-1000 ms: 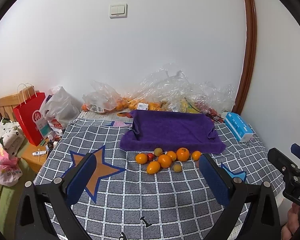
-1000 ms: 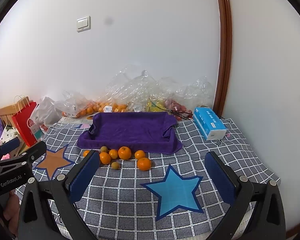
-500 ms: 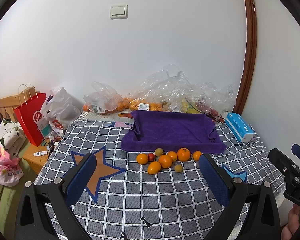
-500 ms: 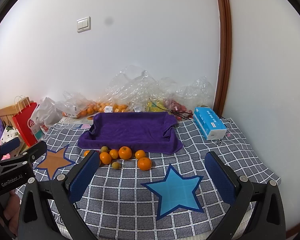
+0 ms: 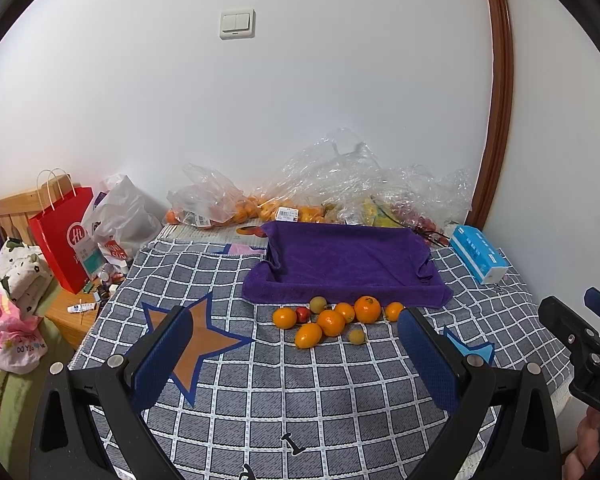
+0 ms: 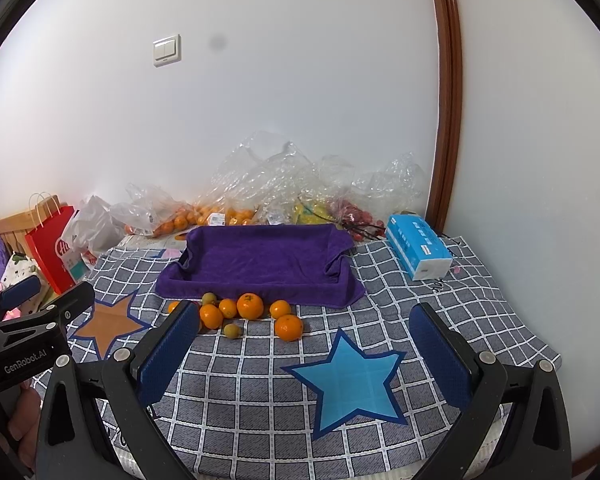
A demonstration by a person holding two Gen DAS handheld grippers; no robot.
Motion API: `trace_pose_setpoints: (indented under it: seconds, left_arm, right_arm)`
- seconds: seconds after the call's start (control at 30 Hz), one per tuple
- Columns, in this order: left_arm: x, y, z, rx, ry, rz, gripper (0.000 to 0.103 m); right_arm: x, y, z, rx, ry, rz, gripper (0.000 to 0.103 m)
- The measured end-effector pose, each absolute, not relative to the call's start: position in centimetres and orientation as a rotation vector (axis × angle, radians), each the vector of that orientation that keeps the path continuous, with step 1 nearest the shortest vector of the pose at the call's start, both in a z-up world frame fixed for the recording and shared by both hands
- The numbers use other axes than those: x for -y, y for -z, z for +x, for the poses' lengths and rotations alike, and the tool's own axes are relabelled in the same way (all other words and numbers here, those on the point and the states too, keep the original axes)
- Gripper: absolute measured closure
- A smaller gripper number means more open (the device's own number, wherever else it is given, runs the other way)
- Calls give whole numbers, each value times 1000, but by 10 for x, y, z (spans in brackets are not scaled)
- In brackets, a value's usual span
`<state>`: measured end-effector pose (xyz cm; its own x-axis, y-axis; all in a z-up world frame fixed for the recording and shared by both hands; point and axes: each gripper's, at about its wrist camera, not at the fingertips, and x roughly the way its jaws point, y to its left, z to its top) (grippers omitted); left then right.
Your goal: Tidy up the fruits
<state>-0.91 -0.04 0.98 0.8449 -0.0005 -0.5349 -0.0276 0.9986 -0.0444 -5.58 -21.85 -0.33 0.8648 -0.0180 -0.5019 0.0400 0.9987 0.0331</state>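
Several oranges (image 5: 331, 322) (image 6: 250, 306) lie in a loose cluster on the checked cloth, mixed with two small yellow-green fruits (image 5: 356, 336) (image 6: 231, 330) and a small red fruit (image 5: 303, 313). Just behind them sits a purple towel (image 5: 346, 262) (image 6: 260, 260) shaped like a shallow tray, with nothing on it. My left gripper (image 5: 296, 354) is open and hangs in front of the cluster, well short of it. My right gripper (image 6: 304, 350) is open too, nearer the blue star (image 6: 350, 380), with one orange (image 6: 288, 327) ahead of it.
Clear plastic bags (image 5: 340, 184) with more oranges and other fruit pile against the wall. A blue tissue box (image 6: 418, 252) lies at the right. A red paper bag (image 5: 66, 236) and a grey bag (image 5: 122, 216) stand off the left edge. The cloth ends at the front.
Both views have shifted very slightly; the fruit and towel lie where they were. Both grippers stay open.
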Motion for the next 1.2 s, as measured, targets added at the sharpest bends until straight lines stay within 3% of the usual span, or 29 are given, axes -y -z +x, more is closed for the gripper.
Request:
trace_pose_setpoints:
  seconds: [1.2]
  left_arm:
    - [2,-12,-12,-558,-19,-42,0]
  right_arm:
    - [220,3,-55,-524,34,41,0]
